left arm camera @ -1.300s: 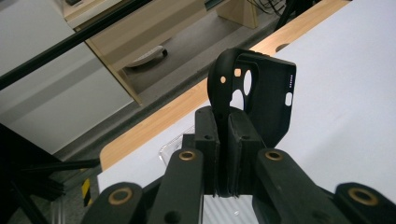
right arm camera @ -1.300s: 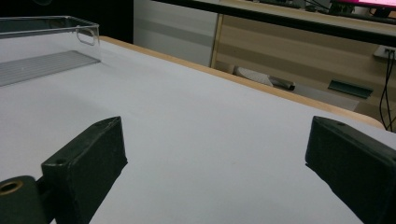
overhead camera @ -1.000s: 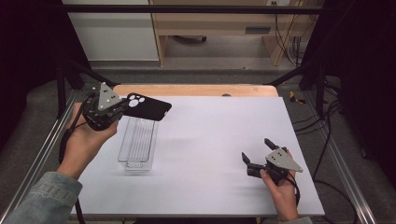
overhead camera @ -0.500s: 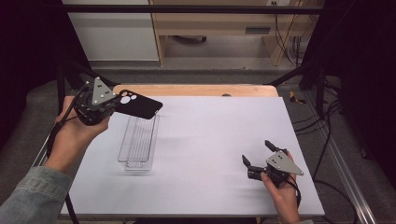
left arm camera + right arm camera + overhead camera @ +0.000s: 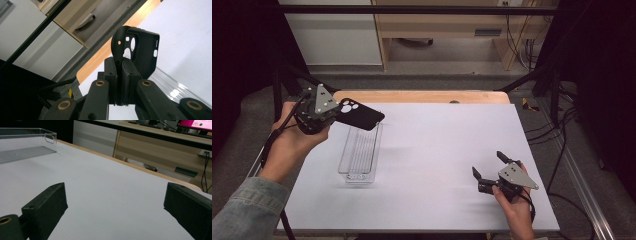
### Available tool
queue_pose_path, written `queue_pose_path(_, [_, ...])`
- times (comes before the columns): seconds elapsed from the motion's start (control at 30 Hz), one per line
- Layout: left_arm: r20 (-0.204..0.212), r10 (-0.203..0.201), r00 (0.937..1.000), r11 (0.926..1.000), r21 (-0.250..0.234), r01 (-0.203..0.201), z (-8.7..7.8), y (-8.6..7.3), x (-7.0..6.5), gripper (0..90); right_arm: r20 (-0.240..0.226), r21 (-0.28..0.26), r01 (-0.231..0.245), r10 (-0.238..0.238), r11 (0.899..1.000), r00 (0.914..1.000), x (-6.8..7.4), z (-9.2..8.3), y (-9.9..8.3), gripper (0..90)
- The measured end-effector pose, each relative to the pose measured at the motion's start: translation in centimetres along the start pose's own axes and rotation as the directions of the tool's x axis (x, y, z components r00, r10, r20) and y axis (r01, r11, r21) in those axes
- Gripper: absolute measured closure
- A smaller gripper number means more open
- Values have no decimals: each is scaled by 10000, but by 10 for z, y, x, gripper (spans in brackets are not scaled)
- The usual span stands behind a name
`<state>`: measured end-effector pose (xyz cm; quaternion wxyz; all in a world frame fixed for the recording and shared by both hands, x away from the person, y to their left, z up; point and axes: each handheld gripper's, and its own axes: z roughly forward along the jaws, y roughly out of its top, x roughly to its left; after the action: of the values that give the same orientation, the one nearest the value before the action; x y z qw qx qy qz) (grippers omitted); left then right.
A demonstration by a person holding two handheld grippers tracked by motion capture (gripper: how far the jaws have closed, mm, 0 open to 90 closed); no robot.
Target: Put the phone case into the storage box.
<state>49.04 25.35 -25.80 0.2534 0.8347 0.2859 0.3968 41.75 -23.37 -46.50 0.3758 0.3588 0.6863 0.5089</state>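
A black phone case (image 5: 360, 114) with camera cutouts hangs in the air above the far end of a clear plastic tray (image 5: 360, 152). My left gripper (image 5: 338, 111) is shut on the case's edge at the far left of the table. In the left gripper view the two pads pinch the rim of the case (image 5: 140, 53), whose hollow side faces away, with the tray (image 5: 175, 87) below it. My right gripper (image 5: 490, 166) rests low on the white table at the near right, jaws wide apart with nothing between the pads (image 5: 47, 205).
The white tabletop (image 5: 447, 150) has a wooden strip (image 5: 422, 96) along its far edge. Black frame bars (image 5: 532, 75) stand at the table's corners and cables (image 5: 562, 145) trail off to the right. Wooden furniture (image 5: 160, 152) stands beyond the table.
My left hand has carried the phone case a little leftward and nearer, tilting it. The right gripper has stayed where it was.
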Motion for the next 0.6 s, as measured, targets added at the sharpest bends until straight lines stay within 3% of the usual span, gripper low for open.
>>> queue_pose_path(0.6, [-4, 171, 9999, 9995, 277, -171, 9, -12, -3, 838, -21, -15, -122, 122, 9999, 9999, 0, 0, 0, 49])
